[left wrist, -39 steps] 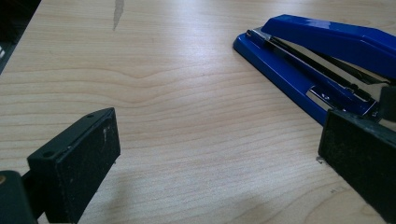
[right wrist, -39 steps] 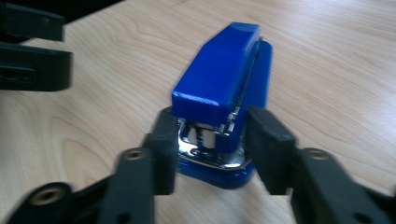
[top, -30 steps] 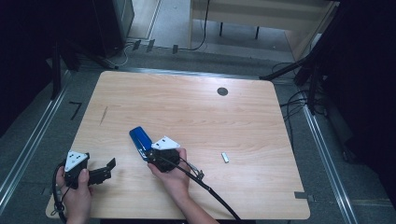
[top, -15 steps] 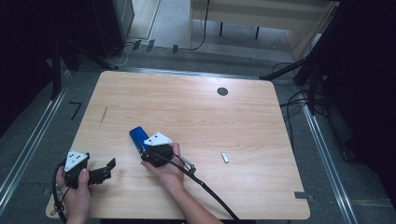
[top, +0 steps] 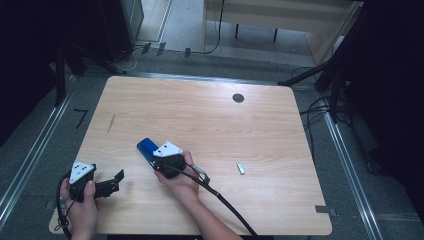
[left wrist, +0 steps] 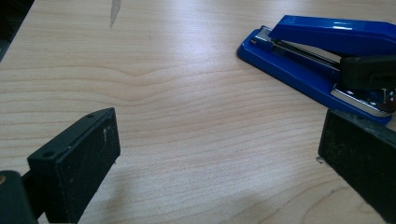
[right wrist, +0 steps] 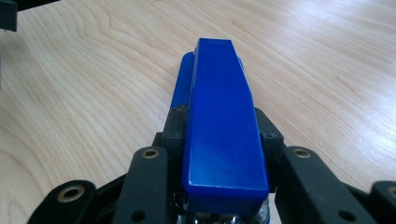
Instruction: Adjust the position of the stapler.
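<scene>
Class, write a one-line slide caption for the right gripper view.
Right gripper, jaws closing on the rear sides of a blue stapler lying on the wooden table.

A bright, glossy blue is seen on the stapler [right wrist: 224,126], base and top arm alike, with a strip of shiny silver metal shown between them in the left gripper view. Pale blond wood is shown across the tabletop [top: 210,120], streaked with wavy tan grain and marked by one darker brown smear and a round black disc [top: 238,98]. Matt black, dusted with faint grey specks, is worn by the fingers [left wrist: 77,161] of the left gripper [top: 107,184]; brass-coloured rivets are picked out on the black right gripper [right wrist: 224,133]. Each gripper is topped by a light grey plate dotted black. A small silver-white piece [top: 241,169] is noted.
</scene>
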The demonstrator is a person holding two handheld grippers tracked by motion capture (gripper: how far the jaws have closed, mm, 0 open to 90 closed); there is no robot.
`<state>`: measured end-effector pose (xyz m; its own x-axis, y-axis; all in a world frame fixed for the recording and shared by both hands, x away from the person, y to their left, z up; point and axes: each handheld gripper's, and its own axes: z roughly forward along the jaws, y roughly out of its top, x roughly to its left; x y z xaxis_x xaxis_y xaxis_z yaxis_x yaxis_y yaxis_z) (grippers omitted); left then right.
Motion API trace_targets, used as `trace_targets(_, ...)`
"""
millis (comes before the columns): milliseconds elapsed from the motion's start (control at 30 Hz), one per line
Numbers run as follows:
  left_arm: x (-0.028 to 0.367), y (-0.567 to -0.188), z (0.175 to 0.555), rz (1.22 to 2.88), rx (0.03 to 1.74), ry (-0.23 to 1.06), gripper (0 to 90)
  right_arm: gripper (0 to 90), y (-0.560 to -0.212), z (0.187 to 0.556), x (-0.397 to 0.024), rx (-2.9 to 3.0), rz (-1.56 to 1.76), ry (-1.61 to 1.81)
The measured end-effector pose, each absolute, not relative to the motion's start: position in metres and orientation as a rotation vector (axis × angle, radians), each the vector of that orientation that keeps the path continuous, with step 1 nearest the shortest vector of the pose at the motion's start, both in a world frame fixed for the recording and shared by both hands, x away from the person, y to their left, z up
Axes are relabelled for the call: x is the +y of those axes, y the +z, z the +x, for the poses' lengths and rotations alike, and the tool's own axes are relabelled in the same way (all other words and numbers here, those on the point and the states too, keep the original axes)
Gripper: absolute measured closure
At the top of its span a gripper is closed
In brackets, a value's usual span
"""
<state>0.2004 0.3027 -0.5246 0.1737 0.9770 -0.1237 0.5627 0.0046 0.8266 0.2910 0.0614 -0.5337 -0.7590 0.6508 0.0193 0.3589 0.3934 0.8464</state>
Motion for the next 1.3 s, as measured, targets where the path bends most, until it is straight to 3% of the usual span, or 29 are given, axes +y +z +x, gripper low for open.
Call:
trace_targets(967,0.302,-0.525,0.200,1.656,1.498,0.664,0.0,67.1,-0.536,0.263,-0.009,2.405,0.742,1.326)
trace_targets(1200,0.295,-0.524,0.198,1.680,1.480,0.759,0.0,67.0,-0.537,0.252,-0.032,2.402,0.724,1.333)
trace_targets(1300,0.289,-0.522,0.197,1.683,1.460,0.737,0.0,67.0,-0.538,0.249,-0.039,2.402,0.726,1.334)
